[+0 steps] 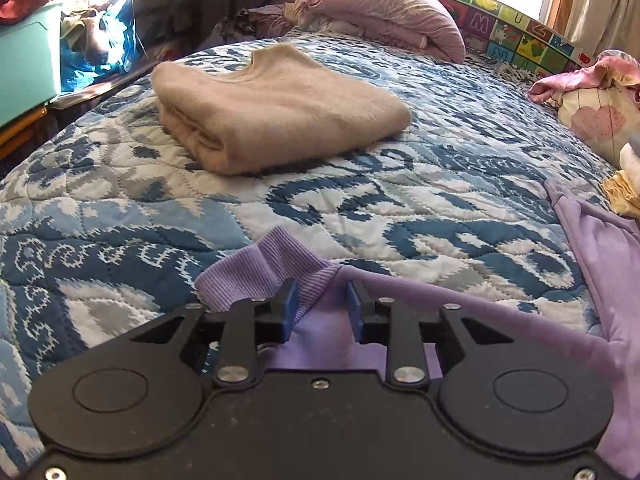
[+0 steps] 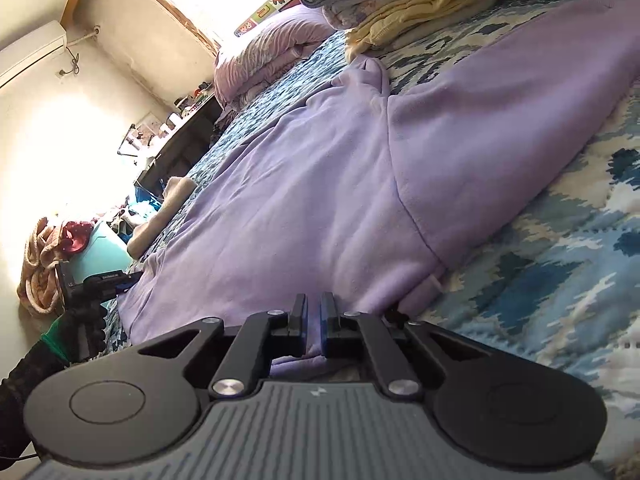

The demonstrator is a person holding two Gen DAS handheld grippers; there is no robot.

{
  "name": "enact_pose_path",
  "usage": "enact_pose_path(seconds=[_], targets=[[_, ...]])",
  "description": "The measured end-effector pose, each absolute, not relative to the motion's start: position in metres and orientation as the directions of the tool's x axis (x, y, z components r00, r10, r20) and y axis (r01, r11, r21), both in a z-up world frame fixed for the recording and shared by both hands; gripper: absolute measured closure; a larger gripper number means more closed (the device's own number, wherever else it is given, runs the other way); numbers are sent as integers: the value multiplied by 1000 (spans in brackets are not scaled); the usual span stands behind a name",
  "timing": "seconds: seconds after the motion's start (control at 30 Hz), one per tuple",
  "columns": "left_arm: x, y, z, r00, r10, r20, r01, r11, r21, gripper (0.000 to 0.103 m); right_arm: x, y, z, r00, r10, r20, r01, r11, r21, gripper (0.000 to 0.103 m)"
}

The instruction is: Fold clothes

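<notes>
While the purple sweatshirt (image 2: 360,168) lies spread across the bed (image 1: 120,208), the right gripper (image 2: 314,320) pinches its hem and the left gripper (image 1: 322,308) grips the cuff, ready to fold; a folded beige sweater (image 1: 276,108) waits at eleven o'clock.

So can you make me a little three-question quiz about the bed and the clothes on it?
1. True or false: the folded beige fuzzy sweater lies on the blue-and-white patterned quilt.
2. What do the left tongs have between their blue pads?
A. the lilac sweatshirt's ribbed cuff
B. a yellow towel
C. a pillow
3. Fill in: the right tongs are closed on the sweatshirt's ____ fabric.

Key: 1 true; 2 A; 3 lilac.
</notes>
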State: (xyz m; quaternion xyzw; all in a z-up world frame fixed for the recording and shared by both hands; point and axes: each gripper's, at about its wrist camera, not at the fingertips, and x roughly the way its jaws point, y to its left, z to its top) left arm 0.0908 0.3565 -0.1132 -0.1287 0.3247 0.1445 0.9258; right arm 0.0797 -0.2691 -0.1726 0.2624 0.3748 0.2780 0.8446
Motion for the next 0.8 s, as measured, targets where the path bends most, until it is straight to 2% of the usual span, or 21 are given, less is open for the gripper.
enact_pose_path(seconds=[0.03,0.07,0.1,0.17,0.23,0.4,0.63,0.73,0.8], targets=[[81,349,-105,776,161,-610,-329,928,-174,45,77,-269,-171,569,663,-487,-276,712,646,97],[72,341,-98,793,142,-593,-315,928,-198,32,74,-268,-168,573,663,-482,-285,713,641,93],[62,333,-92,805,128,-579,-304,928,-218,31,70,-269,-164,578,664,-475,-295,712,637,90],[45,315,-82,821,76,-565,-266,928,-261,28,62,-270,-157,588,667,-458,-315,710,629,76],[29,295,-73,833,29,-553,-231,926,-300,26,55,-276,-151,606,668,-432,-314,700,642,72],[6,224,-53,828,-81,-555,-125,938,-322,16,47,-305,-147,699,609,-376,-232,689,686,72],[21,83,-48,742,-338,-579,182,932,-312,16,55,-331,-164,754,509,-415,-55,679,732,67],[34,27,-64,712,-358,-605,265,934,-240,18,61,-333,-168,756,502,-421,-33,671,741,64],[44,-2,-85,684,-347,-642,290,937,-196,23,64,-336,-172,756,502,-419,-20,658,753,64]])
